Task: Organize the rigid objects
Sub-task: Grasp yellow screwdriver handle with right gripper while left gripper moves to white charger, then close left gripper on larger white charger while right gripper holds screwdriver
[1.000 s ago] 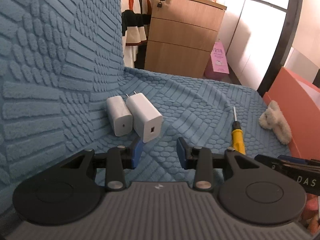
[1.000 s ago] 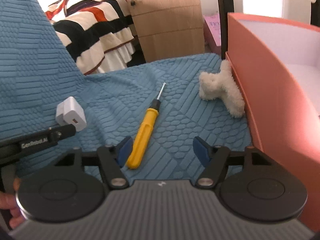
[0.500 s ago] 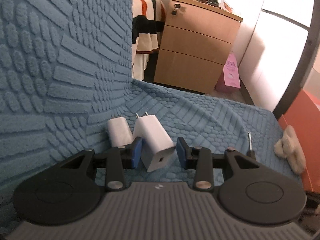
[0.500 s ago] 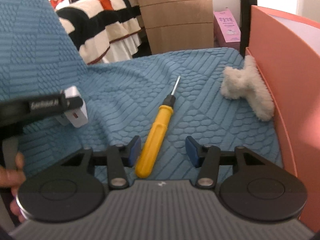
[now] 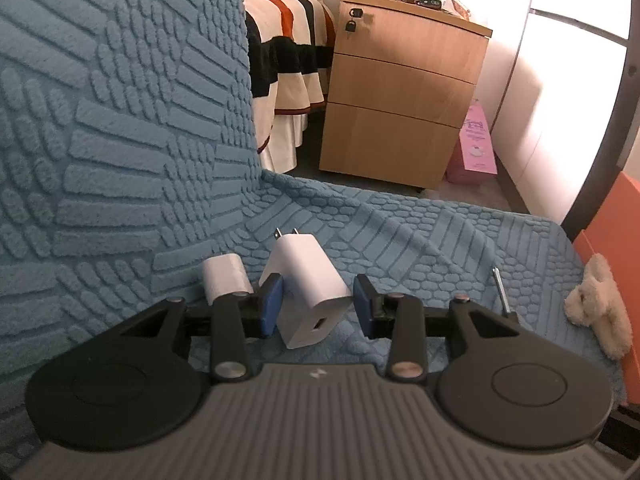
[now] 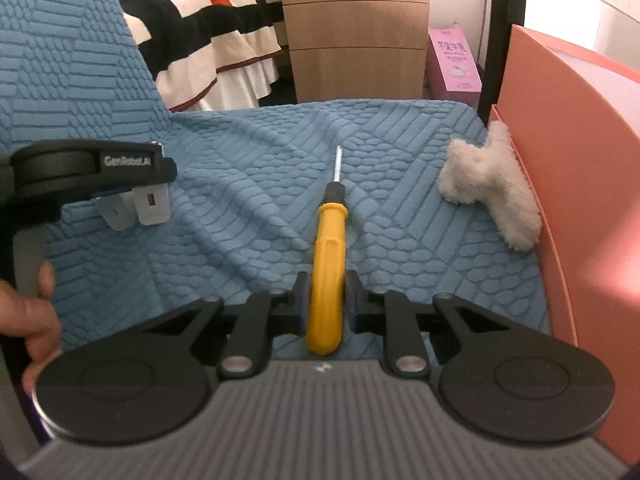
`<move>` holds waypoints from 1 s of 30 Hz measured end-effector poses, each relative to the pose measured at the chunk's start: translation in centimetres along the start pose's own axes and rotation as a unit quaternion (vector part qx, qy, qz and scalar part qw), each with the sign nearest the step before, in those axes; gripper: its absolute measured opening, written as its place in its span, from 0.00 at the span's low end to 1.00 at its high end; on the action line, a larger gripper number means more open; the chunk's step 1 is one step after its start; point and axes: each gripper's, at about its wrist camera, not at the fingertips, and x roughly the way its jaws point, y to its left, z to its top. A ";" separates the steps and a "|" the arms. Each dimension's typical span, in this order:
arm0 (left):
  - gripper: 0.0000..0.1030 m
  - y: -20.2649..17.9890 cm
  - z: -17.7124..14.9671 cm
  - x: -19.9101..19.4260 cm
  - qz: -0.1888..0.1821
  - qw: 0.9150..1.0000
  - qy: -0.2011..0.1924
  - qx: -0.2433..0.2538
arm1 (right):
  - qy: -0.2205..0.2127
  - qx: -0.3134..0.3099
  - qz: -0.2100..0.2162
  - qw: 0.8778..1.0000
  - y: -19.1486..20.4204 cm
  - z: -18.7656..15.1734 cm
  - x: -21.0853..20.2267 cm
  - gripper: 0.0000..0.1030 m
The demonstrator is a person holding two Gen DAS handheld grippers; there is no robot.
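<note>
**Two grabbers, a charger and a screwdriver on a blue seat**

The left gripper [image 5: 316,306] has its two blue pads on each side of a big white charger [image 5: 310,284]. The left pad touches the charger's side. The right pad looks very close to it, and it is hard to tell if it touches. So the tongs sit around the charger, but I cannot tell if they squeeze it yet. The charger lies on the bumpy blue cover [image 5: 420,240], with its two metal pins pointing away and its little plug hole facing the camera. A small white charger [image 5: 225,276] lies just beside it on the left, next to the blue seat back.

The right gripper [image 6: 327,310] is pressed tight on the fat yellow handle of a screwdriver [image 6: 330,256]. Both pads touch the handle near its round end. The thin metal tip points away, toward the far edge of the seat. The screwdriver lies flat on the cover.

A fluffy white toy [image 6: 490,190] lies near the right, right up against an orange box [image 6: 560,160].

In the right wrist view, the side of the left gripper reads "GenRobot.AI" in white letters. A pink box [image 6: 456,60] on the floor has writing too small to read. A wooden drawer cabinet [image 5: 400,92] stands behind, with a small key hanging in its lock
</note>
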 end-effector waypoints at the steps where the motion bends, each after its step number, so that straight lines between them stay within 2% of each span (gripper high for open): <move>1: 0.42 -0.2 0.1 0.1 0.005 1.000 -0.001 0.000 | 0.000 0.000 -0.001 1.000 -0.1 0.0 0.0 0.20; 7: 0.43 -0.7 0.4 0.3 0.017 1.000 0.002 0.000 | -0.001 -0.007 -0.008 1.000 -0.1 -0.3 -0.4 0.19; 15: 0.39 0.8 0.5 -0.8 -0.028 0.999 0.021 -0.033 | -0.003 -0.010 -0.014 1.000 -0.2 -0.6 -1.1 0.19; 30: 0.35 0.9 -1.9 -5.7 -0.106 0.993 0.045 -0.034 | 0.003 0.000 -0.017 1.000 -1.2 -2.3 -3.6 0.19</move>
